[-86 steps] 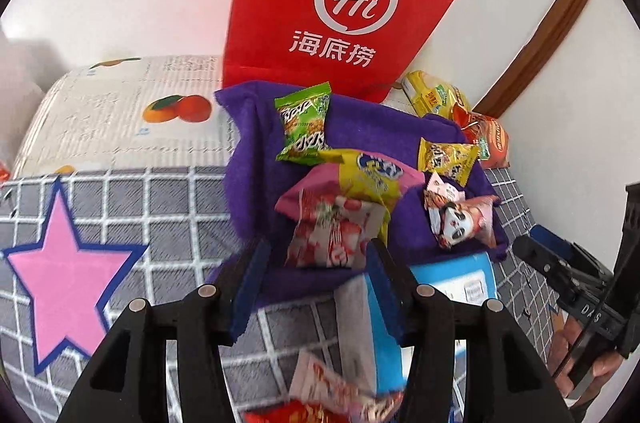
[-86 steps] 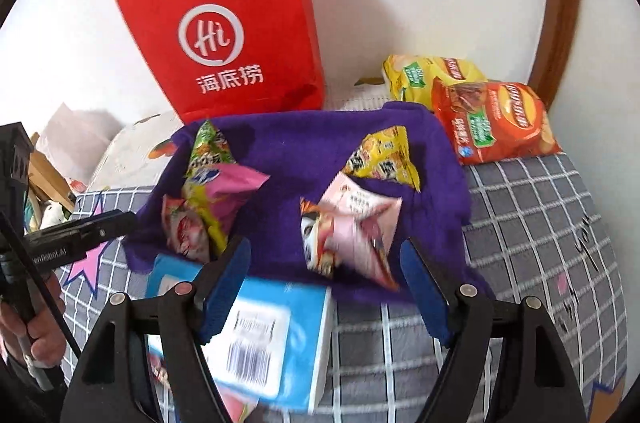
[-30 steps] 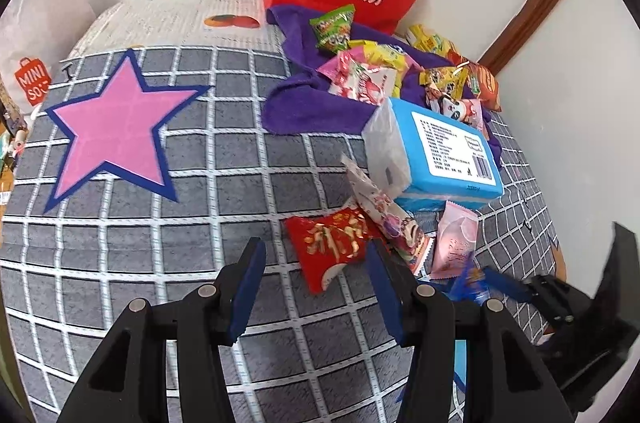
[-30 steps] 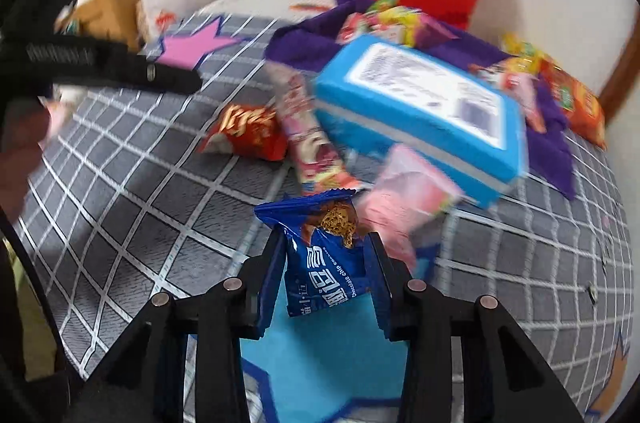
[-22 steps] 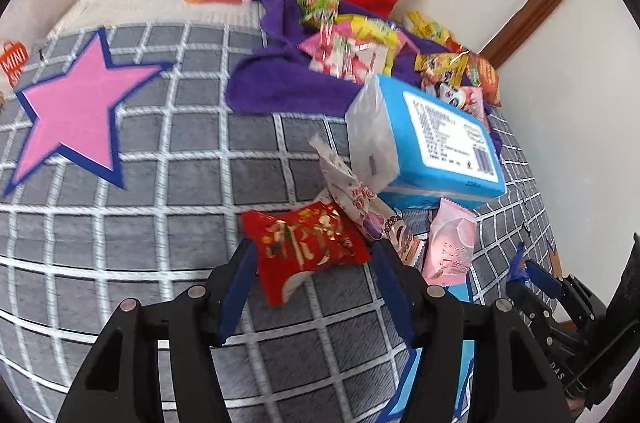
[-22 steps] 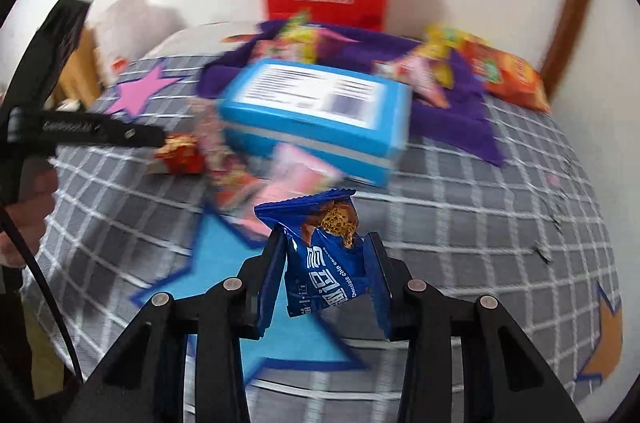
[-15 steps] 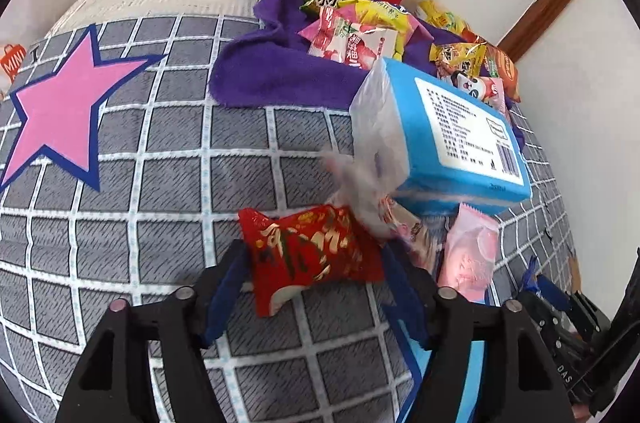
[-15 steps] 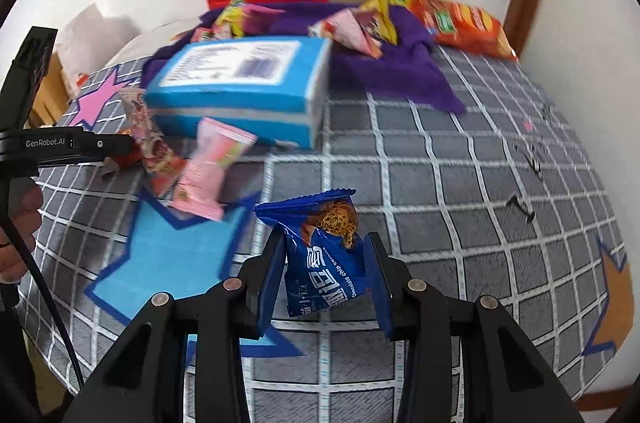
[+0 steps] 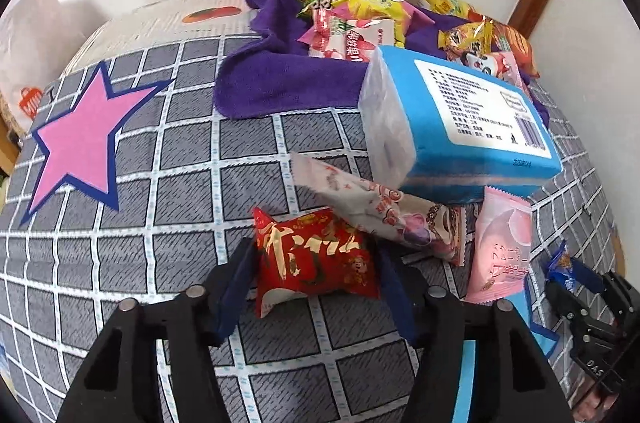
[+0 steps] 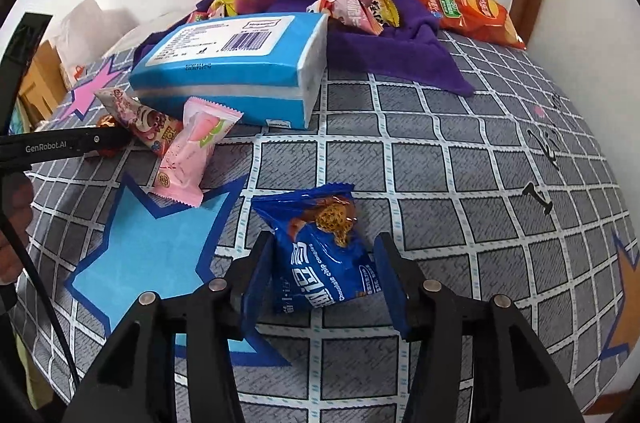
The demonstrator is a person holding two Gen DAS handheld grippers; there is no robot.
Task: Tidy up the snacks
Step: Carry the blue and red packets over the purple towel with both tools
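Black plastic is forming both grippers (left [image 9: 316, 287], right [image 10: 320, 273]), blue pads [image 10: 390, 279] lining fingers, silver screws [image 10: 216, 284] showing, possibly steel.

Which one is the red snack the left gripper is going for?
Find the big blue box on the checked blanket. Just before it lies a long white-and-pink wrapper, and beside that, between the left gripper fingers, the red snack, the only one with gold writing.
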